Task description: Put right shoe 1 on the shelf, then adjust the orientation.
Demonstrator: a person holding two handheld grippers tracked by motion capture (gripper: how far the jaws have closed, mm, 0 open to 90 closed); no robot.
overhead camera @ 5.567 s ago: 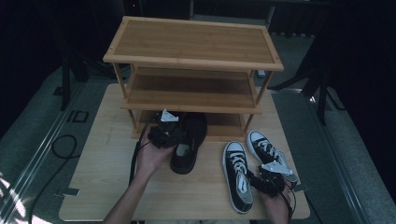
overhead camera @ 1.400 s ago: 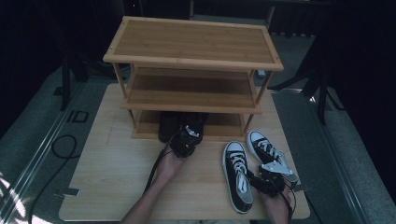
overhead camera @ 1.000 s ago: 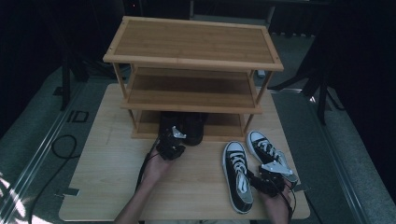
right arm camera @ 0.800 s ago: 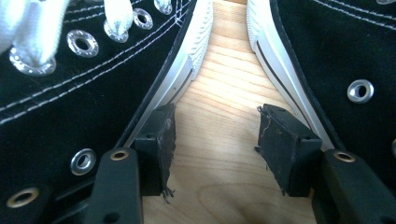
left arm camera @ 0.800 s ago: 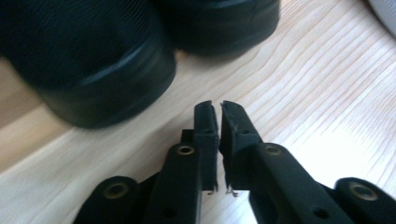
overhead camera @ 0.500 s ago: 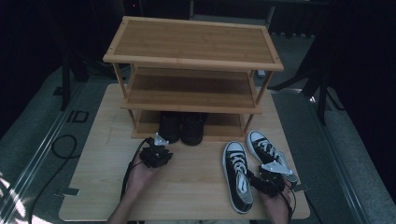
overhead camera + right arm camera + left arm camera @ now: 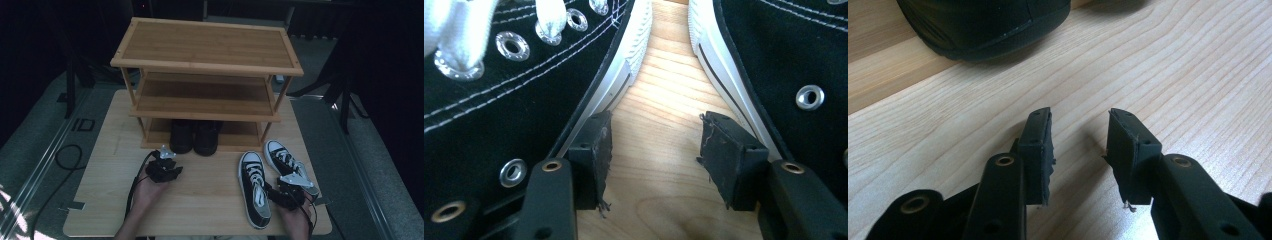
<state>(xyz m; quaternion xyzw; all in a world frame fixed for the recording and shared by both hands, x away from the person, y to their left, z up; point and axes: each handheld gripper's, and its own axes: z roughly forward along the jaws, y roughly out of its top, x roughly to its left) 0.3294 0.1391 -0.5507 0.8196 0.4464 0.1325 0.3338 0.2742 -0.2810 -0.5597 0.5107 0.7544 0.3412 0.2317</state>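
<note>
Two bare forearms and hands, no sleeves visible, entering the high view from six o'clock. Left tool [image 7: 163, 169] at about seven o'clock: compact black body, small grey three-cornered plate on top, black cable trailing back along the wrist. Right tool [image 7: 291, 190] at about five o'clock: same black body, larger pale grey plate, thin black cable curling toward the edge. Up close in the left gripper view [image 7: 1079, 152], matte black arms with round brass-ringed screw holes, ending in blocky black rubber pads. Up close in the right gripper view [image 7: 654, 157], same arms and eyelets, pads frayed, loose fibres at the edges.
</note>
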